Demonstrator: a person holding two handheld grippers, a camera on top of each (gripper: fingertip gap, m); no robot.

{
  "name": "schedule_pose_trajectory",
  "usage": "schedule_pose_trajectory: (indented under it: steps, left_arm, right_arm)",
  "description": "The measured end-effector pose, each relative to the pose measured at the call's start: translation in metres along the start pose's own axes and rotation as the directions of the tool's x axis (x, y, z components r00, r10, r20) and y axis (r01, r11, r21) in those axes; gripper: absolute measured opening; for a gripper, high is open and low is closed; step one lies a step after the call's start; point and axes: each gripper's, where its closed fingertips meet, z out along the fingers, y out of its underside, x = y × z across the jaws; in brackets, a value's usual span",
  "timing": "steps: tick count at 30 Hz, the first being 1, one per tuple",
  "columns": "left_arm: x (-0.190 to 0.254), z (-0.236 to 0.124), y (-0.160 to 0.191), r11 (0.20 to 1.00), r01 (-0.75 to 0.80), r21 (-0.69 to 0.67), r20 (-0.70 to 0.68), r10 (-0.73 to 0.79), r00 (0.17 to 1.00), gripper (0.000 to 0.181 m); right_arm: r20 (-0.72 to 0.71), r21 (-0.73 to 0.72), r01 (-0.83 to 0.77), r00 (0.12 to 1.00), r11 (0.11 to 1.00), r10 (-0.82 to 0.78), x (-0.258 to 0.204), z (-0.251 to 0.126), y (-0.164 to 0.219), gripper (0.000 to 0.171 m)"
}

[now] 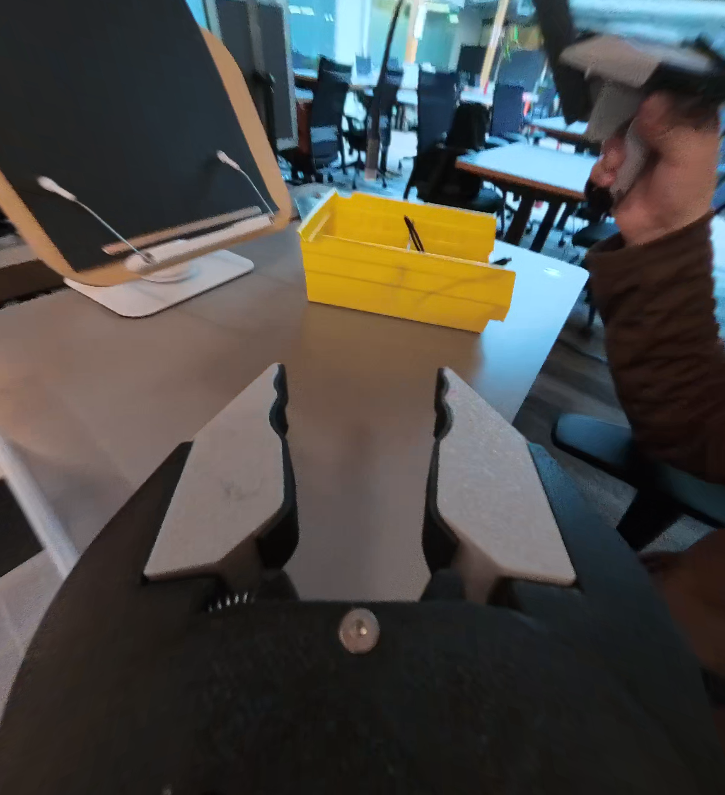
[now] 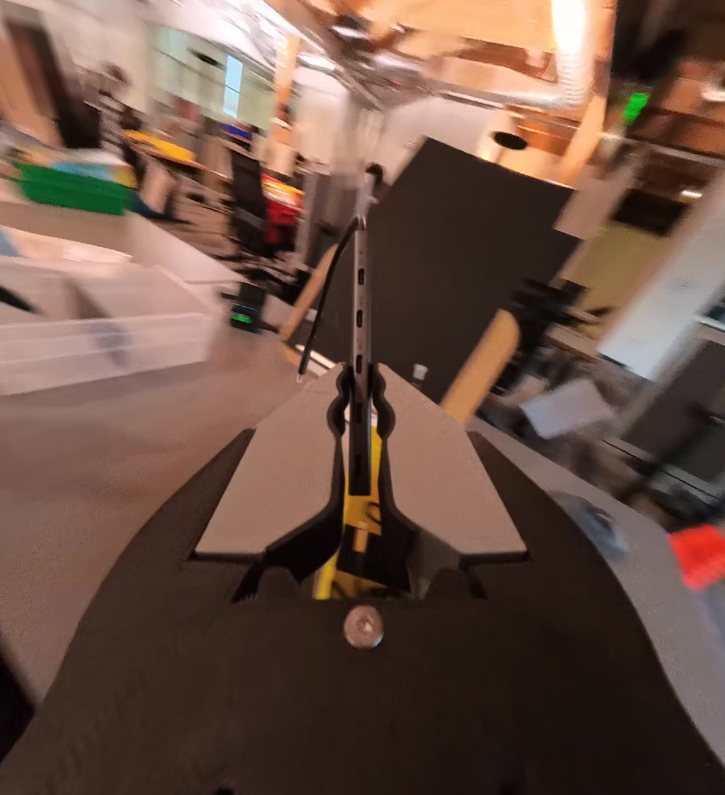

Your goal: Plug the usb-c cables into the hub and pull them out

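My right gripper (image 2: 360,372) is shut on a thin grey hub (image 2: 363,301), which I see edge-on with several ports in a row along its side. The hub points up and away from me. A short black cable (image 2: 326,292) hangs from its far end, its free plug dangling. My left gripper (image 1: 360,378) is open and empty, low over the grey table (image 1: 223,365). A yellow bin (image 1: 404,284) stands beyond it with a black cable (image 1: 412,234) inside. The right wrist view is heavily blurred.
A tilted black board with a tan rim (image 1: 107,129) stands on a white base (image 1: 158,288) at the back left. A hand (image 1: 653,172) in a brown sleeve (image 1: 662,344) is raised at the right. The table edge and a chair (image 1: 610,451) lie to the right.
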Motion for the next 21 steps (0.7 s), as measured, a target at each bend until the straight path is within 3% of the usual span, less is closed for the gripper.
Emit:
schedule_pose_trajectory:
  steps: [3, 7, 11, 14, 15, 18, 21]
  left_arm:
    - [-0.003, -0.023, -0.022, 0.994, 0.019, 0.111, -0.003, -0.018, 1.000, 0.064]
    - [-0.018, -0.045, -0.025, 0.995, -0.050, 0.086, 0.094, 0.041, 0.995, 0.064]
    - [-0.055, -0.099, -0.033, 0.987, -0.142, 0.076, 0.317, 0.111, 0.942, 0.060]
    - [-0.078, -0.149, -0.047, 0.977, -0.124, 0.175, 0.413, 0.041, 0.910, 0.056]
    - [-0.084, -0.163, -0.049, 0.972, -0.117, 0.202, 0.437, 0.017, 0.899, 0.057]
    - [-0.096, -0.187, -0.045, 0.969, -0.101, 0.228, 0.468, -0.018, 0.884, 0.062]
    - [-0.104, -0.174, -0.029, 0.986, -0.080, 0.147, 0.471, 0.001, 0.882, 0.069]
  right_arm:
    - [-0.149, -0.131, 0.051, 0.986, 0.990, -0.071, 0.056, 0.019, 0.017, 0.006]
    - [-0.009, -0.377, 0.222, 0.970, 0.899, -0.243, 0.098, 0.072, 0.058, 0.006]
    - [0.210, -0.644, 0.400, 0.912, 0.653, -0.352, 0.120, 0.108, 0.141, 0.011]
    - [0.186, -0.851, 0.351, 0.897, 0.391, -0.401, 0.148, 0.109, 0.198, 0.022]
    - [0.166, -0.876, 0.331, 0.889, 0.349, -0.427, 0.153, 0.109, 0.204, 0.024]
    - [0.047, -0.861, 0.264, 0.893, 0.434, -0.449, 0.152, 0.116, 0.186, 0.027]
    - [-0.079, -0.803, 0.141, 0.938, 0.580, -0.337, 0.132, 0.110, 0.155, 0.042]
